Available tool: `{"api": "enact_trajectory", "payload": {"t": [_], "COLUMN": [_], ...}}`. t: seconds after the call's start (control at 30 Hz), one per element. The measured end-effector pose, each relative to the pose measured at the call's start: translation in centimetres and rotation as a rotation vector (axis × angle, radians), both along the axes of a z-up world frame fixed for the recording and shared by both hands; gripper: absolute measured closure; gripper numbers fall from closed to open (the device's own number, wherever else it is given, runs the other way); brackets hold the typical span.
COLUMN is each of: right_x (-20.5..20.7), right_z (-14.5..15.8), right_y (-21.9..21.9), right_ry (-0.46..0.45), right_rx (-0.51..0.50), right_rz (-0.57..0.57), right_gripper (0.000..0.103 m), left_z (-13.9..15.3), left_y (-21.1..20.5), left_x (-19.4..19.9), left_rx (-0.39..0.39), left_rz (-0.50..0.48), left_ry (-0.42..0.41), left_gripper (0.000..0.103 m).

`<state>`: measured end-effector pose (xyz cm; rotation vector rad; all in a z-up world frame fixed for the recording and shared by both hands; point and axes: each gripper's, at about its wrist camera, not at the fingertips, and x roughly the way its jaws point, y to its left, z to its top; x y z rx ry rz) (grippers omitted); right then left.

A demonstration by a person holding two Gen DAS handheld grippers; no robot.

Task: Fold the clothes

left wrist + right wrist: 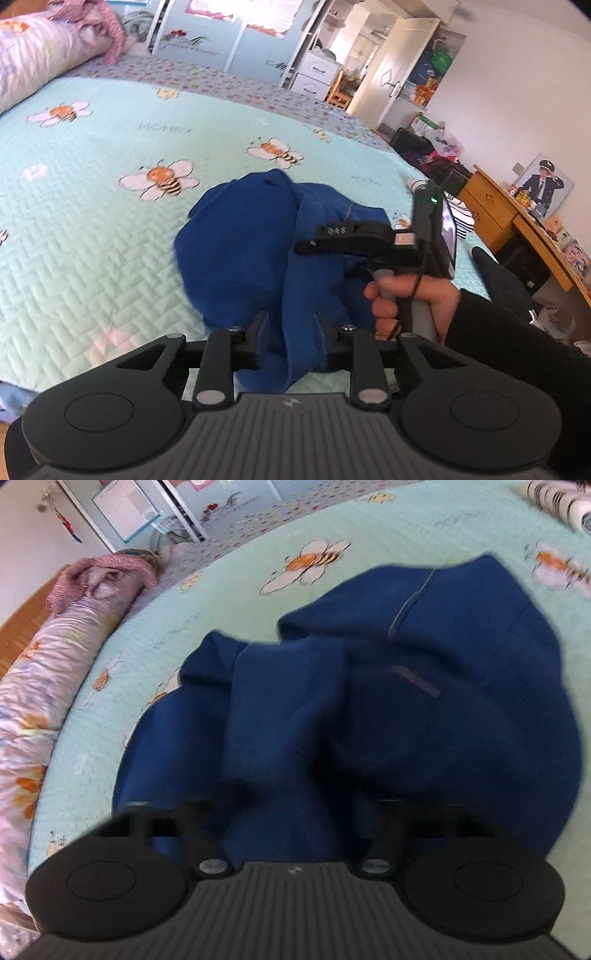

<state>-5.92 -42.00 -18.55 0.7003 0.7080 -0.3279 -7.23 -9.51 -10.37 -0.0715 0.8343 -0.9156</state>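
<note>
Home bedroom. Big bed (92, 229) w/ mint quilted cover printed w/ bees, rolled floral quilt (44, 686) along its edge, pink knit piece (103, 568) on top. Wardrobe (402, 62) at the far wall, door open, shelves crammed w/ bags & boxes; white drawers (314, 74) beside it. Wooden desk (517, 225) by the wall, cluttered w/ small stuff & a framed portrait (545, 184). Lived-in, personal things all over.
</note>
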Motion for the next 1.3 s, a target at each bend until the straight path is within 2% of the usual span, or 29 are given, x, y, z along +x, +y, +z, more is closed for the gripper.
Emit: {"api": "enact_trajectory", "payload": {"t": [0.03, 0.13, 0.23, 0.33, 0.43, 0.57, 0.63, 0.73, 0.77, 0.8, 0.87, 0.9, 0.97, 1.07, 1.13, 1.2, 1.23, 1.27, 1.3], "right_x": [-0.7, -4.7, -9.8, -14.0, -17.5, -20.6, -21.5, -22.3, -22.2, -22.1, -20.8, -20.0, -17.9, -12.4, -9.4, -7.0, -6.4, -6.3, -6.6], "right_z": [0.4, 2.9, 4.6, 4.3, 3.6, 1.9, 1.9, 3.8, 5.0, 6.1, 7.8, 8.5, 9.4, 7.7, 5.8, 3.7, 3.0, 2.7, 2.8], "right_y": [0.5, 2.7, 4.5, 5.2, 5.7, 4.2, 3.4, 3.1, 3.2, 3.2, 3.5, 3.8, 4.0, 3.1, 2.1, 1.4, 1.7, 2.3, 3.3], "right_ry": [-0.044, -0.213, -0.280, -0.256, -0.186, -0.032, -0.001, -0.065, -0.114, -0.163, -0.234, -0.265, -0.301, -0.219, -0.169, -0.118, -0.089, -0.081, -0.092], "right_rx": [-0.007, -0.079, -0.123, -0.109, -0.111, -0.093, -0.079, -0.090, -0.105, -0.119, -0.172, -0.202, -0.260, -0.250, -0.188, -0.127, -0.115, -0.119, -0.135], "right_rz": [0.025, 0.156, 0.280, 0.339, 0.376, 0.304, 0.273, 0.226, 0.205, 0.183, 0.169, 0.166, 0.163, 0.136, 0.132, 0.143, 0.160, 0.181, 0.208], "right_gripper": [0.092, 0.093, 0.093, 0.093, 0.093, 0.093, 0.092, 0.079, 0.062, 0.053, 0.024, 0.019, 0.018, 0.018, 0.021, 0.045, 0.072, 0.084, 0.084], "left_z": [-0.1, 0.1, 0.2, 0.3, 0.8, 1.6, 1.8, 2.0, 2.0, 2.1, 2.0, 2.0, 1.8, 1.3, 1.0, 0.9, 0.8, 0.8, 0.8], "left_y": [0.3, 0.6, 0.1, -1.2, -2.8, -4.5, -5.1, -5.4, -5.3, -5.3, -5.1, -5.0, -4.7, -4.2, -3.8, -3.5, -3.3, -3.0, -2.8], "left_x": [0.2, 0.9, 1.6, 2.2, 2.0, 2.1, 2.7, 3.2, 3.2, 3.1, 2.9, 2.8, 2.7, 2.3, 1.9, 1.6, 1.5, 1.5, 1.5], "left_rx": [-0.004, -0.026, -0.046, -0.053, -0.039, -0.010, 0.012, 0.011, 0.011, 0.011, 0.015, 0.020, 0.024, 0.025, 0.029, 0.028, 0.027, 0.025, 0.022], "left_rz": [0.006, 0.014, 0.005, -0.028, -0.068, -0.101, -0.091, -0.074, -0.072, -0.071, -0.068, -0.065, -0.056, -0.046, -0.047, -0.046, -0.044, -0.043, -0.041], "left_ry": [0.004, 0.008, 0.009, 0.018, -0.013, -0.081, -0.103, -0.104, -0.104, -0.103, -0.102, -0.101, -0.090, -0.068, -0.061, -0.055, -0.053, -0.052, -0.051], "left_gripper": [0.076, 0.076, 0.076, 0.076, 0.076, 0.073, 0.073, 0.073, 0.073, 0.073, 0.073, 0.072, 0.072, 0.070, 0.070, 0.070, 0.070, 0.070, 0.070]}}
